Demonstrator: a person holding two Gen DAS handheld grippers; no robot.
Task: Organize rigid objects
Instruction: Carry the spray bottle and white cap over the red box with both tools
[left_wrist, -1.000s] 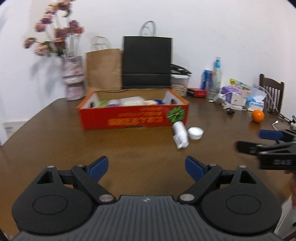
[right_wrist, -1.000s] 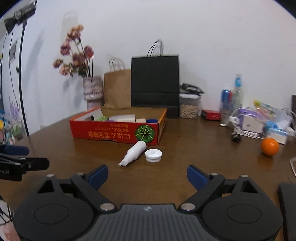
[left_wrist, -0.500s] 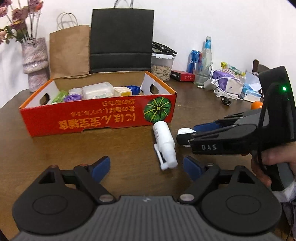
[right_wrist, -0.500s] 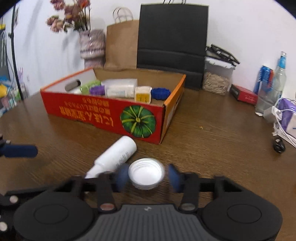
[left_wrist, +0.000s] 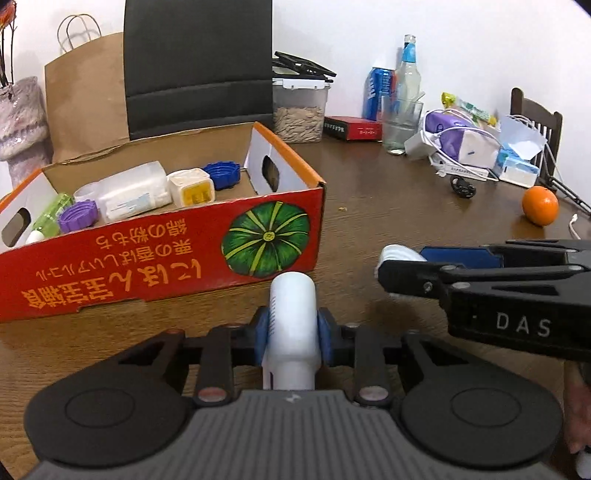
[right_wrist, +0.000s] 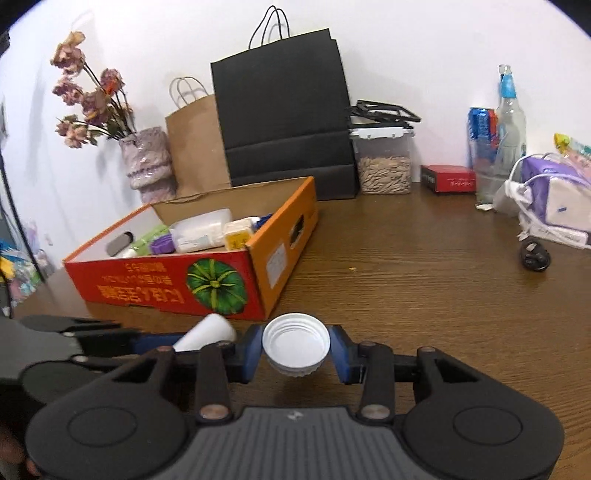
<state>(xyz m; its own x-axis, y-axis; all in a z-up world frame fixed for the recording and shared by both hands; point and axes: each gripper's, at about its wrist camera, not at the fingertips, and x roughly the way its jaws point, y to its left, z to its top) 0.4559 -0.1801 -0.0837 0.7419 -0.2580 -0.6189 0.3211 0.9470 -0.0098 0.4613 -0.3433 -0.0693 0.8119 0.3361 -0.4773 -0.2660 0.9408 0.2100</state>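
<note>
table (right_wrist: 424, 288): brown wood, cluttered along the far edge; your work area is the near part, in front of the box.
red pumpkin box (left_wrist: 159, 254): open top, already holds jars and caps. Its near wall stands right ahead of both tools, so a low carry would likely clip the rim. Lift first.
left gripper (left_wrist: 291, 332): blue pads clamped on the white spray bottle (left_wrist: 293, 325), near its neck end, with the body sticking out toward the box. Bottle is just short of the box's front wall. Risk: smooth round plastic held off-centre may pivot or slide out if you swing fast.
right gripper (right_wrist: 295, 350): pads closed on the white screw cap (right_wrist: 296, 341), open side up, held by its ribbed rim. Looks slightly off the wood; can't confirm. Risk: it's a shallow grip on a thin rim, so a tilt or squeeze change could pop the cap out and let it roll.
tools together: your two grippers sit side by side, near each other. Moving both to the box at once risks knocking them; go one at a time.
</note>
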